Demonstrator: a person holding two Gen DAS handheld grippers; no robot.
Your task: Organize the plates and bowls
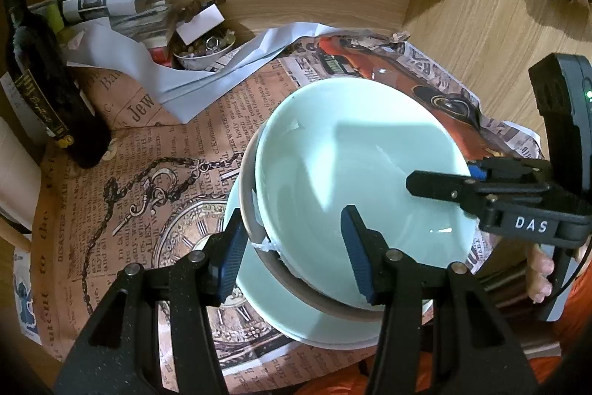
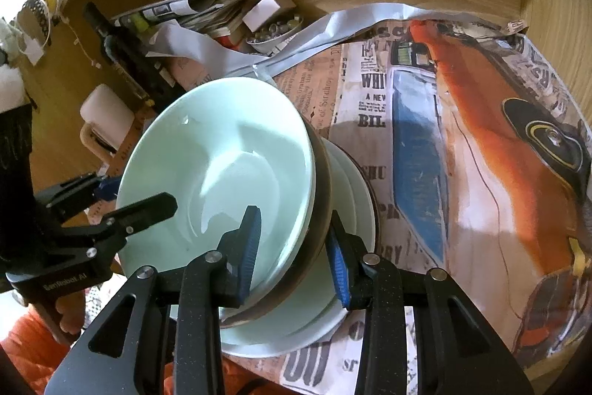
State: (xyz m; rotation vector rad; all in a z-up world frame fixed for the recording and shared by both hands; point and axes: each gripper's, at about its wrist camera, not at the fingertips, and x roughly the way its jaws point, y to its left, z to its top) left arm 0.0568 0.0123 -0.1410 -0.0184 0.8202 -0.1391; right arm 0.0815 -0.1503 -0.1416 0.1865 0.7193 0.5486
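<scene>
Clearly the stack sits near the front edge of the table, on printed newspaper-style paper (image 1: pixel 155 150): a pale green plate (image 1: pixel 281 302) at the bottom, a brown-sided bowl (image 1: pixel 255 236) on it, and a pale green bowl (image 1: pixel 355 173) nested on top, tilted. At far left stands a dark bottle (image 1: pixel 48 91), with a small dish of odds and ends (image 1: pixel 203 52) behind. The left gripper (image 1: pixel 296 254) straddles the near rim of the nested bowls, one pad outside and one inside; its jaws are part open, and whether the pads actually press I cannot tell. Further right, the right gripper (image 2: pixel 292 254) has narrowed its jaws onto the opposite rim, pads against the green inside and the brown outside, so it looks to be gripping both bowls. These are glazed ceramic: stiff, heavy, slippery and breakable. The rim is the sensible hold, squarely pinched, lifted level.
</scene>
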